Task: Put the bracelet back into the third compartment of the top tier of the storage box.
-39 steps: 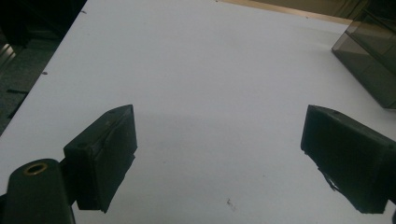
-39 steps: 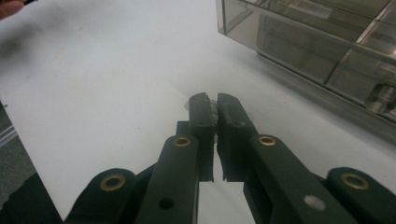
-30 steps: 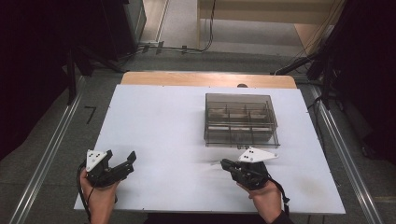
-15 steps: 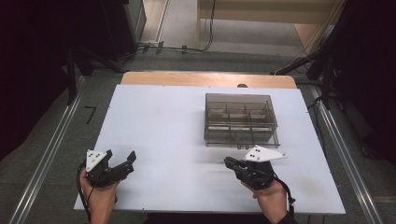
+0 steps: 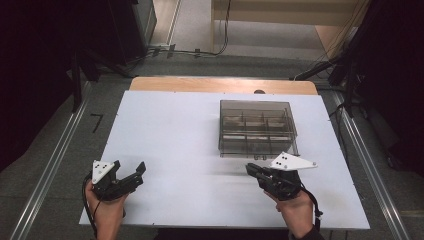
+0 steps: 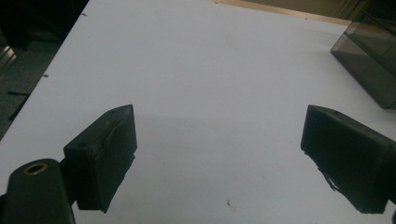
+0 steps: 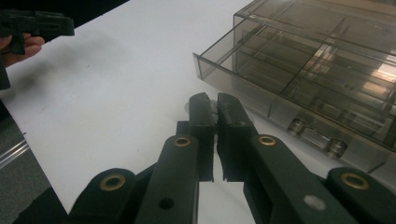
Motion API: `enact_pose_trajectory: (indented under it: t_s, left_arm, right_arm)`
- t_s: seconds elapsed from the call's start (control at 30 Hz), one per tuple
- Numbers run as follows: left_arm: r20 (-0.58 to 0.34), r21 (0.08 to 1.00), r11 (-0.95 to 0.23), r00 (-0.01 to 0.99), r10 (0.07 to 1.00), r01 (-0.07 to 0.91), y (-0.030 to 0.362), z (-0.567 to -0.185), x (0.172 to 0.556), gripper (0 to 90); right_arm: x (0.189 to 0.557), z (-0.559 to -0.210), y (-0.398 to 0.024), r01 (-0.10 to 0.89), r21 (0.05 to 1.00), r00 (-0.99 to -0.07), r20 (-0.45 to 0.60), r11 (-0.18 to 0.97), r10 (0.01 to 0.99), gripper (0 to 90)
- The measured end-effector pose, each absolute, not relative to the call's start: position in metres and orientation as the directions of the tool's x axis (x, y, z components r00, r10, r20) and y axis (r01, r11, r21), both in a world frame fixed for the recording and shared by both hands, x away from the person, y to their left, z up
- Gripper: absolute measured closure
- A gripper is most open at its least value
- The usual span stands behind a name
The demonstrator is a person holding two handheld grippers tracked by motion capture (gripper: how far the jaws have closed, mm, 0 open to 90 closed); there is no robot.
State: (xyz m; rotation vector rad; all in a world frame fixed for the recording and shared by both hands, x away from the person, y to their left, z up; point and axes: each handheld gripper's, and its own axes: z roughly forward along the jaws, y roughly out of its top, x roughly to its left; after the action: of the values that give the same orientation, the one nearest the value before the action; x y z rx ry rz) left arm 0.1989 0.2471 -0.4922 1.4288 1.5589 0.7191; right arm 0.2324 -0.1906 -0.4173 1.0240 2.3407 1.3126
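Bench: we see a white bench (image 5: pixel 175 140) with dark floor around it.
Box: our smoky clear compartment box (image 5: pixel 256 127) sits right of centre.
Right gripper: our right gripper (image 7: pixel 211 106) has its jaws pressed together, pinching nothing, just beside the box's near corner.
Left gripper: our left gripper (image 6: pixel 219 154) is spread wide over bare bench, well apart from the box.

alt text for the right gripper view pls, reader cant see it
The right tongs, their black jaws closed together, hover over a white table just short of the near corner of a smoky clear plastic organizer box with empty-looking divided compartments. Something small and clear seems pinched at the tips, too unclear to name. The left tongs show far off at upper left.
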Motion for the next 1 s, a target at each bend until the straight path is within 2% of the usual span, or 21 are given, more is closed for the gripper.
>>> enact_pose_trajectory:
  t_s: [0.43,1.0]
  left_arm:
    - [-0.216,0.868,0.17,0.047,0.975,0.467,0.247,-0.492,0.199,10.7]
    - [-0.217,0.868,0.17,0.047,0.975,0.466,0.247,-0.492,0.199,10.7]
  right_arm:
    - [0.239,-0.404,-0.213,0.438,0.855,-0.67,0.105,0.277,0.735,83.5]
    - [0.251,-0.405,-0.232,0.445,0.865,-0.615,0.106,0.233,0.781,83.5]
